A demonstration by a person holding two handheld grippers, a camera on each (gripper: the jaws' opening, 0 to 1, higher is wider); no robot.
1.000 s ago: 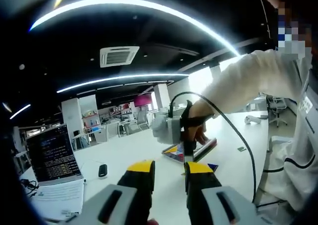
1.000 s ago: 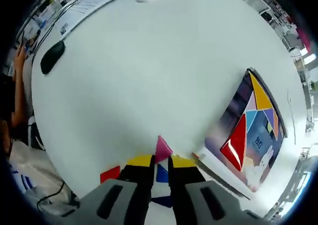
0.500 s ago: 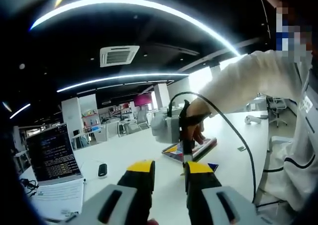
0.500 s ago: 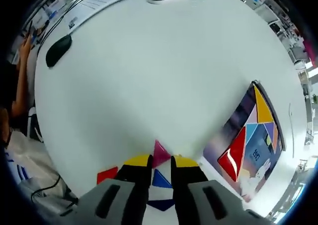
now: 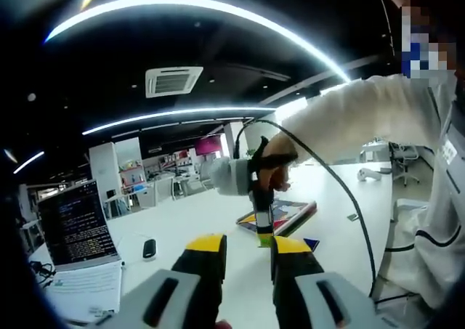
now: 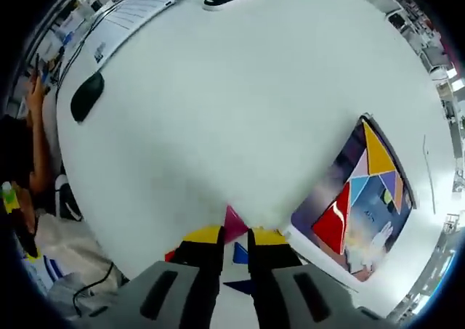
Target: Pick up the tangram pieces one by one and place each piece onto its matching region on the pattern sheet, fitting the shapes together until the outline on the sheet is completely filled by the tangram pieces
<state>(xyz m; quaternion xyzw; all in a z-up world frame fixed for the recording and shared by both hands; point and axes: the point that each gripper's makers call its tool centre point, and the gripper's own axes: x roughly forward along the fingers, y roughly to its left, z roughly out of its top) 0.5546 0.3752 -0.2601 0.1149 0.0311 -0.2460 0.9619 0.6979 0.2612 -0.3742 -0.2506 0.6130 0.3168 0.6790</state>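
While held aloft, right gripper (image 6: 234, 234) pinches pink triangle (image 6: 233, 221).

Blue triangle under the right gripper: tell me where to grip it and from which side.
Grip the blue triangle across two opposite edges, coming straight down from above: it lies flat on the table, so only its thin edges offer purchase. The right gripper already holds the pink triangle, so place that first.

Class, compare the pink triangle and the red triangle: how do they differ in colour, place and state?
The pink triangle is pink and sits pinched between the right gripper jaws, off the pattern sheet; the red triangle is red, glossy and lies on the sheet beside other pieces. The red one looks larger. Both are flat triangular tangram pieces.
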